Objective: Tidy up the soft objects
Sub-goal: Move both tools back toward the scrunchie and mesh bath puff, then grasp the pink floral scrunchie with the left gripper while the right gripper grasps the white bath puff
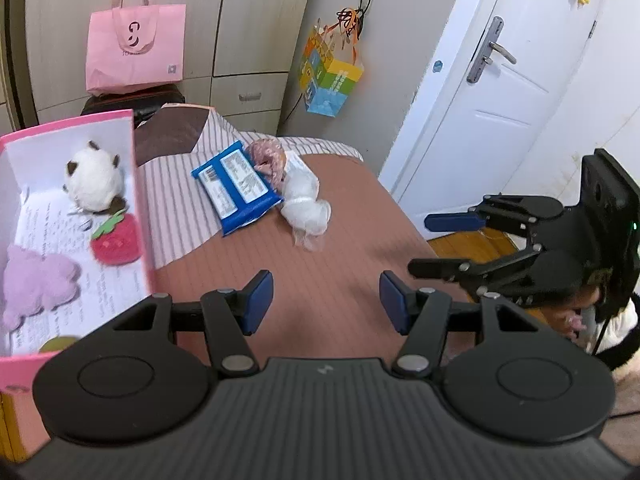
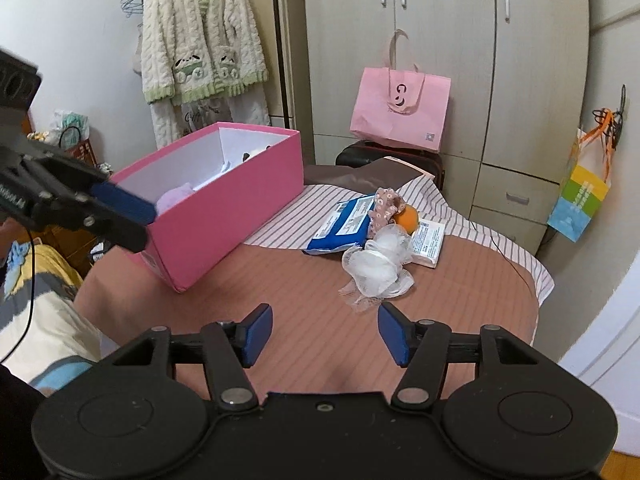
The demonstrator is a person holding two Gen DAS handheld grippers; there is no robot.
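A pink box point(image 1: 142, 216) point(image 2: 224, 204) stands open on the table's left. Inside lie a white panda plush point(image 1: 94, 178), a red strawberry plush point(image 1: 116, 240) and a lilac plush point(image 1: 38, 284). On the table lie a white mesh pouf point(image 1: 306, 202) point(image 2: 378, 266), a pink floral scrunchie point(image 1: 270, 156) point(image 2: 384, 206), an orange ball point(image 2: 408, 216), a blue packet point(image 1: 236, 186) point(image 2: 344, 226) and a small white packet point(image 2: 428, 242). My left gripper point(image 1: 326, 300) point(image 2: 132, 220) is open and empty beside the box. My right gripper point(image 2: 324, 334) point(image 1: 436, 244) is open and empty, just short of the pouf.
A brown striped cloth point(image 1: 320, 264) point(image 2: 280, 292) covers the table. A pink tote bag point(image 1: 136, 44) point(image 2: 400, 108) stands on a dark case behind. A colourful bag point(image 1: 330, 72) hangs on the wall. A white door point(image 1: 500, 80) is on the right.
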